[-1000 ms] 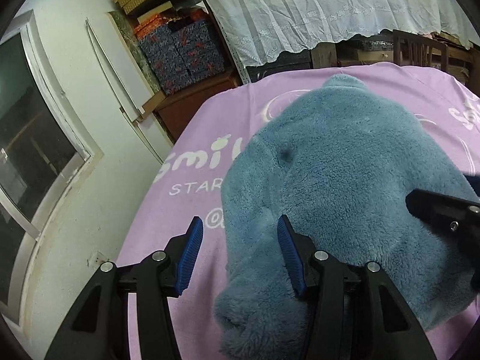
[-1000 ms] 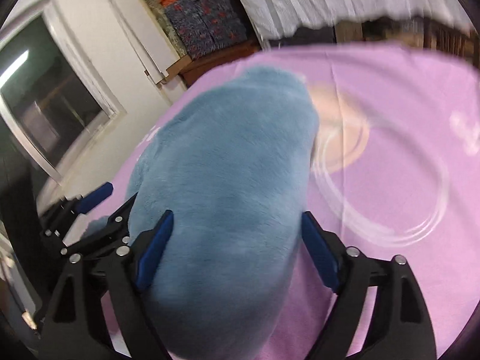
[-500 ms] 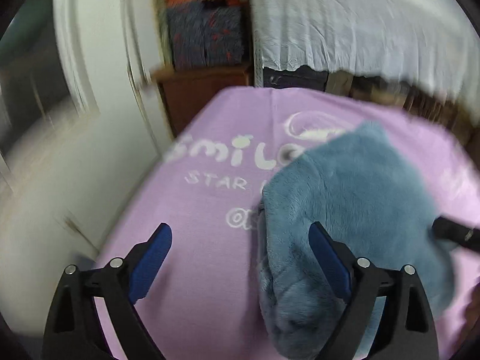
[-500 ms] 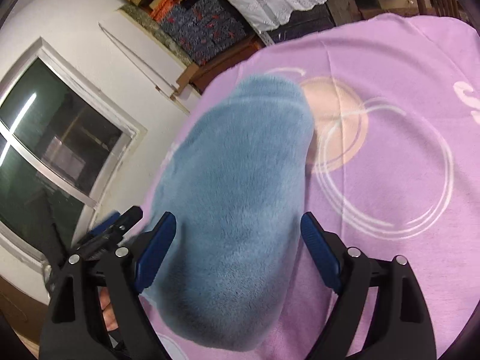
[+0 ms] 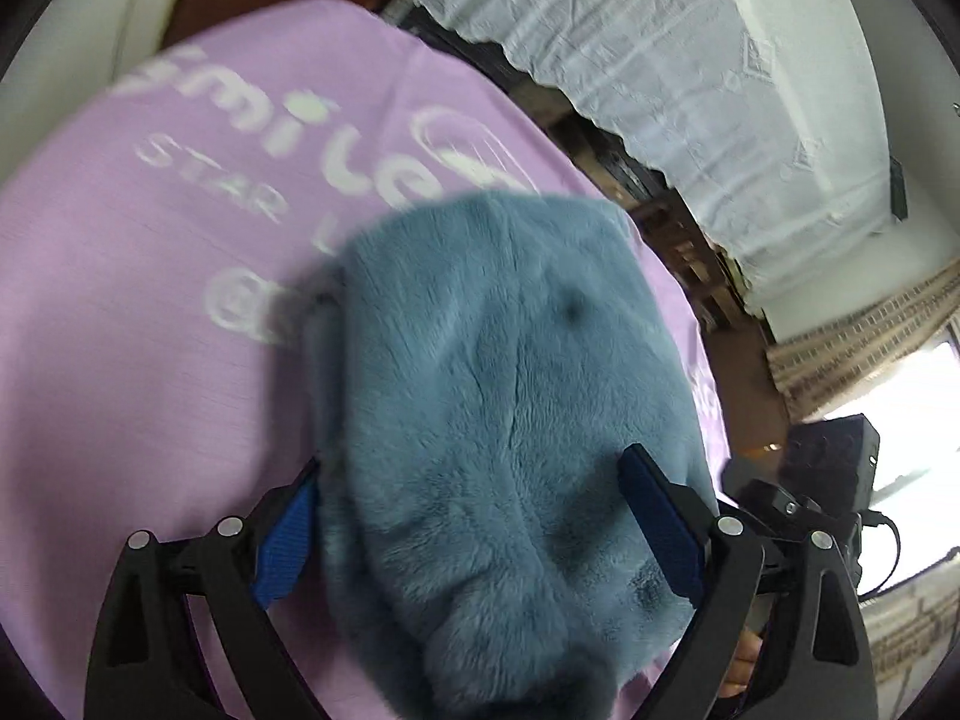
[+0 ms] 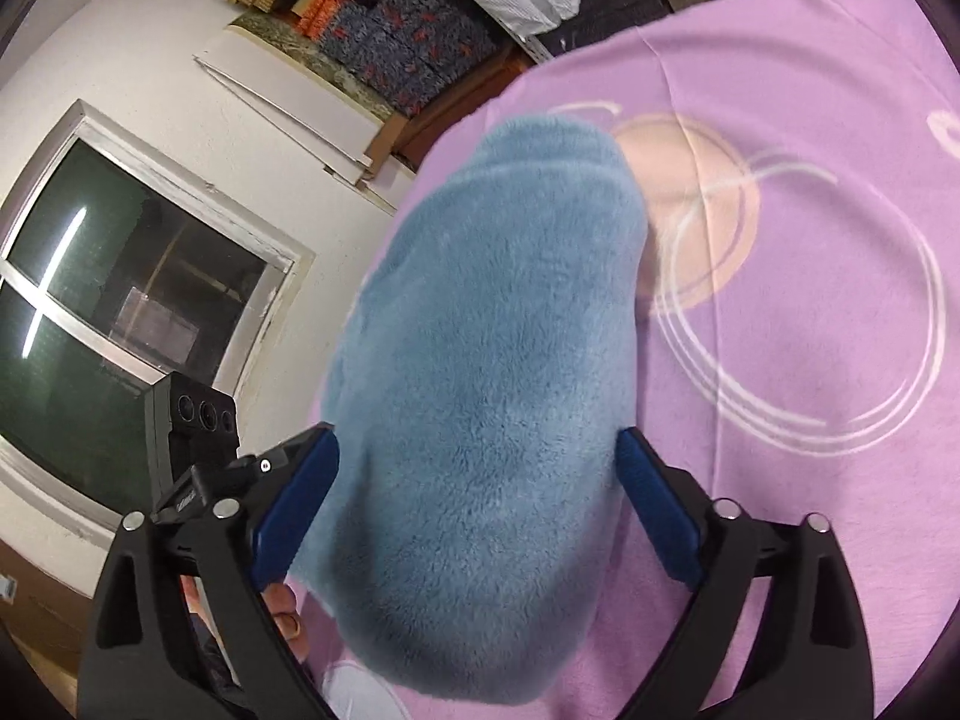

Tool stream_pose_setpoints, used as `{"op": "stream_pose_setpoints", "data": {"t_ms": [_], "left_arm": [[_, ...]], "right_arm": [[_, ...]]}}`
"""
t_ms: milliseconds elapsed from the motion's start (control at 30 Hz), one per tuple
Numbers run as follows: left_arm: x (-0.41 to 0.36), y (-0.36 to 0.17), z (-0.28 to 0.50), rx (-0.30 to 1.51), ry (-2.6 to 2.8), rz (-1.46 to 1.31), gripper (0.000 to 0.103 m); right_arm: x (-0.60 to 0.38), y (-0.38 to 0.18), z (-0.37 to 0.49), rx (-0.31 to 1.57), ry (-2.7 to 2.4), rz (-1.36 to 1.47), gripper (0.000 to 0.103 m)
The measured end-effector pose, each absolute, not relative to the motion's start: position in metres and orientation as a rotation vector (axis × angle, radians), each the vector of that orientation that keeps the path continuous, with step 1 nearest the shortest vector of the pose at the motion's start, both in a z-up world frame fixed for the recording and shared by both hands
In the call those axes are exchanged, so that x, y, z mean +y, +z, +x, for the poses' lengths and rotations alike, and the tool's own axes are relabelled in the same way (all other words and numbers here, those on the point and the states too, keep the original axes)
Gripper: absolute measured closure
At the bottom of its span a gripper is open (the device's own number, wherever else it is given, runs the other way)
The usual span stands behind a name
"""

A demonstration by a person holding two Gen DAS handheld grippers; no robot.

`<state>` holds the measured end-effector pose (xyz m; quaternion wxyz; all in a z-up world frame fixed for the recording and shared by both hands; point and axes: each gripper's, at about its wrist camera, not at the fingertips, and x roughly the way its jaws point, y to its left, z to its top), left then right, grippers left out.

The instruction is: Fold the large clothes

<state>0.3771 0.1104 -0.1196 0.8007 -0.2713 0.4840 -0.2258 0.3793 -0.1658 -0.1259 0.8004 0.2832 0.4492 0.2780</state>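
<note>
A folded blue-grey fleece garment [image 5: 510, 360] lies bunched on a lilac printed cloth [image 5: 120, 312]. My left gripper [image 5: 474, 534] is open wide, its blue pads either side of the garment's near end, over the fleece. In the right wrist view the same garment [image 6: 510, 300] runs away from me across the cloth [image 6: 810, 360]. My right gripper [image 6: 477, 513] also stands open wide, straddling the near end. Whether the pads touch the fleece is unclear. The left gripper's body [image 6: 192, 426] shows at the left beside a hand [image 6: 288, 618].
A white lace curtain [image 5: 690, 60] hangs beyond the cloth's far edge. A dark window [image 6: 120, 312] is set in the white wall to the left. Patterned boxes [image 6: 414, 42] are stacked on wooden furniture behind. The right gripper's body [image 5: 822, 480] sits close at the right.
My left gripper opened wider and swung right, from beside the garment's left edge to straddling it. The right gripper stayed open over the garment, shifting only slightly.
</note>
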Motion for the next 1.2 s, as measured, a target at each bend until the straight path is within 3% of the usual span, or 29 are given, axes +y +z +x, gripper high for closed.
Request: {"op": "stream_pose_setpoints", "data": {"t_ms": [233,333,433,533,833,1200], "left_arm": [[0.097,-0.13,0.381,1.045,-0.534,-0.597,0.009],[0.092,-0.135,0.382,1.049,-0.591,-0.643,0.023],[0.085,-0.132,0.379,1.025,-0.586,-0.596,0.038],[0.082,-0.125,0.371,1.0,-0.602,-0.579,0.044],[0.072,-0.078,0.337,0.903,-0.684,-0.565,0.046],[-0.005,0.002,0.202,0.776,-0.815,-0.41,0.046]], "right_arm": [[-0.164,-0.152,0.386,1.014,0.626,0.708,0.008],[-0.16,-0.152,0.383,0.999,0.629,0.695,0.012],[-0.159,-0.151,0.381,0.984,0.636,0.693,0.026],[-0.16,-0.145,0.379,0.963,0.655,0.696,0.034],[-0.179,-0.088,0.326,0.852,0.674,0.677,0.036],[-0.26,-0.028,0.176,0.694,0.626,0.682,0.035]]}}
